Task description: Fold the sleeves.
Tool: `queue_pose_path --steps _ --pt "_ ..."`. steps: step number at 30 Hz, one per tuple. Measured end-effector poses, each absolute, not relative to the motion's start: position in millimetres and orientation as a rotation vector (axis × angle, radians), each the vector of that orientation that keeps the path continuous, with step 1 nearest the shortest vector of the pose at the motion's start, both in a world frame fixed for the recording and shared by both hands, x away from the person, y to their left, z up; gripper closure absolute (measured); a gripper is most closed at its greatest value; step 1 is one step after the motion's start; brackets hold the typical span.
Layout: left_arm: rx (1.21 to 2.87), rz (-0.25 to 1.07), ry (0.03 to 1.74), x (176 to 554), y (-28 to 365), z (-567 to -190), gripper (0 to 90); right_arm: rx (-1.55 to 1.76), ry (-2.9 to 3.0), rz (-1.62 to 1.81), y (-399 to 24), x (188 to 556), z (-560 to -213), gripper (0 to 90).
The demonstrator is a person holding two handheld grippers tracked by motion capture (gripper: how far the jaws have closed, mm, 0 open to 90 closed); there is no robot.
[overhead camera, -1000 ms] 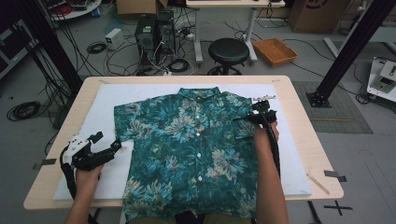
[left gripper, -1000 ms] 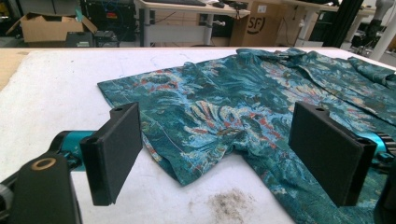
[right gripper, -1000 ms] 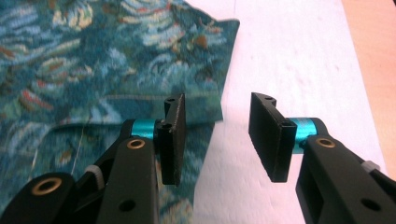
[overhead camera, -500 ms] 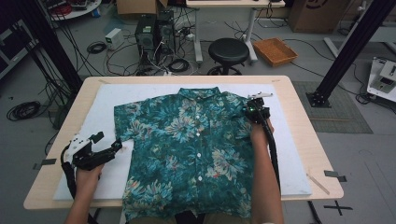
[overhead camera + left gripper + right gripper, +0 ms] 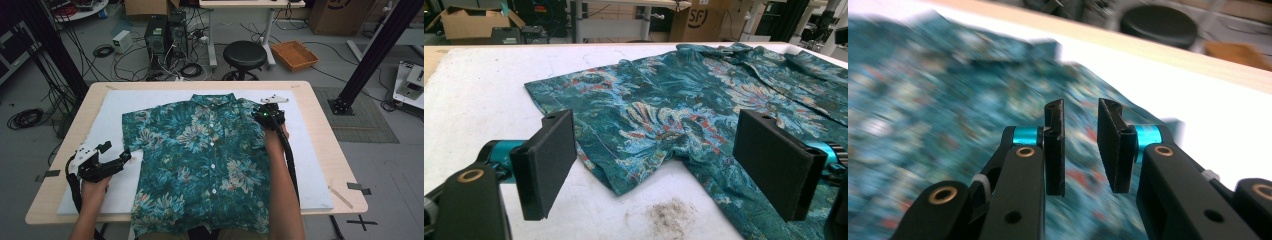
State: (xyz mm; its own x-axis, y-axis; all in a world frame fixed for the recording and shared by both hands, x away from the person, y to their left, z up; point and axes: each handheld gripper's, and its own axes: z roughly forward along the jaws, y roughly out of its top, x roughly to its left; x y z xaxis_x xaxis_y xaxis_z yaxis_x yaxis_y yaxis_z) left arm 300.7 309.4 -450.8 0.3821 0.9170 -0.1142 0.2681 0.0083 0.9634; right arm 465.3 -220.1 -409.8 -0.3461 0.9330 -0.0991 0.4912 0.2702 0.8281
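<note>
From above: floral shirt (image 5: pixel 200 160) flat on white-padded surface (image 5: pixel 310 150); right tool (image 5: pixel 270 116) now further up its far sleeve than a second ago. Left gripper view: left tool (image 5: pixel 674 165) spread wide, framing near sleeve. Right gripper view: jaws narrowly parted, gripping nothing, probably about to pinch.

Both forearms reach in from the near edge. The left gripper (image 5: pixel 121 159) sits low at the person's left, its fingers (image 5: pixel 546 162) spread wide apart. The right gripper (image 5: pixel 270 114), extended farther forward, holds its fingers (image 5: pixel 1054 147) narrowly parted around nothing.
</note>
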Motion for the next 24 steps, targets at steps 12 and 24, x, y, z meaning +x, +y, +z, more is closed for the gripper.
queue_pose_path --steps 12,24 --pt "1.515 0.728 1.114 301 308 -451 17.7 1.318 1.925 0.945 -246 430 -412 32.8" --pt "1.504 0.747 1.156 301 310 -448 17.7 1.217 1.890 1.117 -299 357 -425 18.7"
